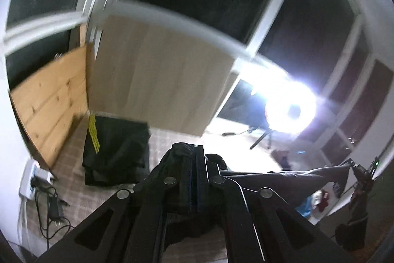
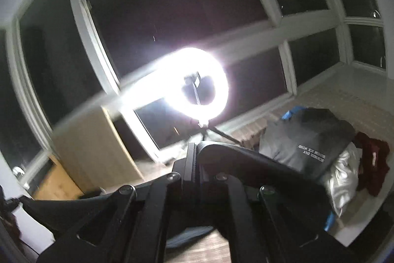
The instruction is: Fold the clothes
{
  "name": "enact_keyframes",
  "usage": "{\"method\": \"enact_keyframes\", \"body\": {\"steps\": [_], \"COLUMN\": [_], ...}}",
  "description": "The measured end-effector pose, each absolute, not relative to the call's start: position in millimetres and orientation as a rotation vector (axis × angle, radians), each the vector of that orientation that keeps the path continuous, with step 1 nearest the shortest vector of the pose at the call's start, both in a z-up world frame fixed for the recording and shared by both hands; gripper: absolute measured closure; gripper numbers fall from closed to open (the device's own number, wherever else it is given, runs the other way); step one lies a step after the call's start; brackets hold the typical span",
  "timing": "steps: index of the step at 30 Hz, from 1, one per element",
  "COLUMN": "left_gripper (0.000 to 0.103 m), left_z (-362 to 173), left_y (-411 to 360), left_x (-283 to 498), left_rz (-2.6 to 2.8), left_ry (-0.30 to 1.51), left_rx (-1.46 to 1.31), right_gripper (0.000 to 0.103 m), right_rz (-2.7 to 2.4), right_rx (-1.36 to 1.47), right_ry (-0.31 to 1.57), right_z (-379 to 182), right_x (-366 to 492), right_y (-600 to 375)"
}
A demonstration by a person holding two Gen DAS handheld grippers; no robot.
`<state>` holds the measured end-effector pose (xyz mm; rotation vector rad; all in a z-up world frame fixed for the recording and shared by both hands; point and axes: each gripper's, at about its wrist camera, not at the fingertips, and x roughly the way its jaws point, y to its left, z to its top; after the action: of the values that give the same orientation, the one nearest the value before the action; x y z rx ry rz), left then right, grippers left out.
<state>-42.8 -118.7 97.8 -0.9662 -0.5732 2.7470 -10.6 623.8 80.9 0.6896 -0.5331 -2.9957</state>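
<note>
A dark garment hangs stretched in the air between my two grippers. In the left wrist view my left gripper is shut on one bunched corner of it, and the cloth runs right to the right gripper, which pinches the far corner. In the right wrist view my right gripper is shut on the same dark garment, which drapes over the right finger and trails left and down. A folded black garment with a yellow tag lies on the checked platform below.
A bright ring light on a tripod stands before dark windows. A pile of clothes, grey, silver and dark red, sits at right. A wooden board leans at left, above a power strip with cables.
</note>
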Motion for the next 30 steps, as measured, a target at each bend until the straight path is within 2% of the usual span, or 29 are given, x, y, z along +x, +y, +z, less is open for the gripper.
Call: {"method": "enact_keyframes", "body": {"steps": [5,8,11,13,14,15,16,17,18,21,25,28,30], "left_gripper": [0.099,0.096,0.093,0.093,0.088,0.084,0.073,0.062,0.061,0.062,0.062,0.062,0.062], "left_z": [21,-32,-56,-56,-56,-56,-56,-56,-58,-60,-57,-68,-81], "left_y": [-92,-79,-70,-63,-60,-56,-51,-49,-48,-56,-58,-52,-39], "left_x": [-174,-250,-258,-240,-231,-216,-201,-187,-175,-164,-182,-187,-180], "left_rz": [2.782,2.717,2.635,2.625,2.619,2.613,2.606,2.612,2.623,2.626,2.665,2.578,2.508], "left_ry": [-0.543,-0.513,-0.489,-0.457,-0.441,-0.396,-0.347,-0.304,-0.270,-0.302,-0.314,-0.333,-0.284], "left_rx": [-1.221,-1.530,-1.632,-1.602,-1.587,-1.581,-1.575,-1.577,-1.579,-1.591,-1.613,-1.639,-1.702], "right_gripper": [0.101,0.099,0.097,0.085,0.078,0.061,0.045,0.044,0.044,0.044,0.044,0.044,0.046], "right_rz": [-3.038,-2.974,-2.860,-2.802,-2.771,-2.762,-2.758,-2.763,-2.767,-2.766,-2.730,-2.687,-2.633], "right_rx": [0.915,1.230,1.352,1.337,1.332,1.335,1.340,1.350,1.361,1.428,1.448,1.403,1.405], "right_ry": [-0.336,-0.125,-0.110,-0.147,-0.154,-0.138,-0.121,-0.103,-0.091,-0.131,-0.281,-0.208,-0.179], "right_z": [14,-38,-73,-83,-88,-92,-97,-104,-111,-131,-132,-127,-131], "right_x": [-154,-238,-254,-240,-230,-219,-208,-196,-187,-183,-196,-196,-198], "right_y": [608,593,584,581,582,583,585,590,595,615,624,610,593]}}
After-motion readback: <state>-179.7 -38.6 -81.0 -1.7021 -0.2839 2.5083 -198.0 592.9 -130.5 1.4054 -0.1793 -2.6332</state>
